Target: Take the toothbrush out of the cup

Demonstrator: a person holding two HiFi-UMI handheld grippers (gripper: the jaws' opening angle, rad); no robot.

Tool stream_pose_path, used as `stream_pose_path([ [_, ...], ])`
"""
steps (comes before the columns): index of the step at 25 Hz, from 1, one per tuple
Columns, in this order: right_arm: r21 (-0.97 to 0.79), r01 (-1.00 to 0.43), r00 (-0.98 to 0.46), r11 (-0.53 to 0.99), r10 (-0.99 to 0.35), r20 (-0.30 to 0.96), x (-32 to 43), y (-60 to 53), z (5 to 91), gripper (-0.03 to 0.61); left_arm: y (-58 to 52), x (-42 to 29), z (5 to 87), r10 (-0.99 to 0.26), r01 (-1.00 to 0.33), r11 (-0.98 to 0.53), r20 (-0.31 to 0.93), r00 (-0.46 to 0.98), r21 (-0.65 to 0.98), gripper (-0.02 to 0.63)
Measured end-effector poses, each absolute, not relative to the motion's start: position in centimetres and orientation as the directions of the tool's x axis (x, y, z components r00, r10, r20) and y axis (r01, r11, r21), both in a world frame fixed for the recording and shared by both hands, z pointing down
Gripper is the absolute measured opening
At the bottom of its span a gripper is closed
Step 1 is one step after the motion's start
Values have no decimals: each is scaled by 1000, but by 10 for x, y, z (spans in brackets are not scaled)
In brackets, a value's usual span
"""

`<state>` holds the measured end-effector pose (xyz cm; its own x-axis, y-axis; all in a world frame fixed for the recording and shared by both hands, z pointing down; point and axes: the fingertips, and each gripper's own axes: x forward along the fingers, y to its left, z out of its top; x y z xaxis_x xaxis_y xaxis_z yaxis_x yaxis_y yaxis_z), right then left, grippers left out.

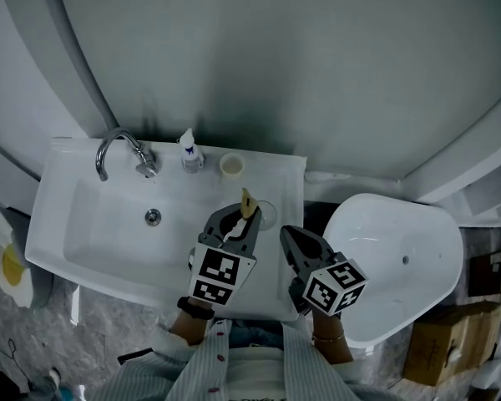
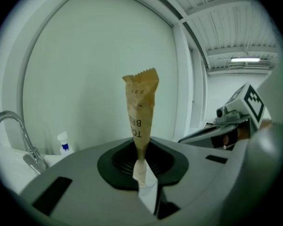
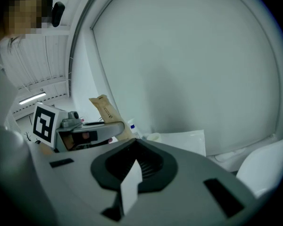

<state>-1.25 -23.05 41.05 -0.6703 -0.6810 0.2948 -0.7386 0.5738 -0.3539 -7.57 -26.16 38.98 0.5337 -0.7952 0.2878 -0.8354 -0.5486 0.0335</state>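
A toothbrush in a brown paper wrapper (image 1: 248, 202) stands upright in my left gripper (image 1: 247, 217), over the sink's right rim. In the left gripper view the wrapper (image 2: 141, 112) rises from between the pads, and the left gripper (image 2: 142, 166) is shut on its lower end. The small cream cup (image 1: 231, 165) stands on the sink's back ledge, beyond the wrapper and apart from it. My right gripper (image 1: 290, 239) hovers to the right of the left one, shut with nothing in it (image 3: 134, 166). The right gripper view shows the wrapper (image 3: 104, 109) at the left and the cup (image 3: 153, 136) behind it.
The white sink (image 1: 92, 232) has a chrome faucet (image 1: 117, 149) and a small bottle with a blue label (image 1: 189, 153) on its back ledge. A white toilet bowl (image 1: 392, 266) stands to the right, with a cardboard box (image 1: 438, 345) beside it. A curved wall rises behind.
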Motion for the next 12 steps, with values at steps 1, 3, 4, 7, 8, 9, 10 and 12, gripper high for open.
stream_pose_path([
  [1, -350, -735, -674, 580, -680, 289, -14, -231, 408, 11, -260, -78, 386, -798, -837, -547, 280, 534, 38, 46],
  [3, -344, -729, -681, 592, -677, 279, -18, -233, 403, 11, -256, -83, 380, -803, -840, -541, 265, 534, 52, 46],
  [4, -341, -725, -685, 598, -675, 275, -19, -234, 401, 11, -254, -86, 377, -806, -842, -537, 258, 532, 57, 44],
  [7, -331, -714, -697, 617, -668, 260, -26, -236, 394, 11, -247, -96, 369, -817, -849, -525, 243, 522, 60, 44],
  [8, -326, -711, -701, 623, -665, 256, -28, -236, 392, 11, -245, -100, 366, -821, -852, -521, 239, 519, 62, 44],
  [9, -322, -707, -705, 630, -663, 252, -31, -237, 390, 11, -243, -104, 365, -824, -854, -516, 236, 516, 64, 44],
  [10, -317, -703, -709, 636, -660, 247, -34, -237, 388, 11, -241, -108, 363, -827, -856, -512, 232, 512, 66, 44],
  [12, -308, -695, -718, 650, -654, 238, -40, -237, 384, 11, -236, -116, 358, -833, -861, -504, 223, 506, 69, 43],
])
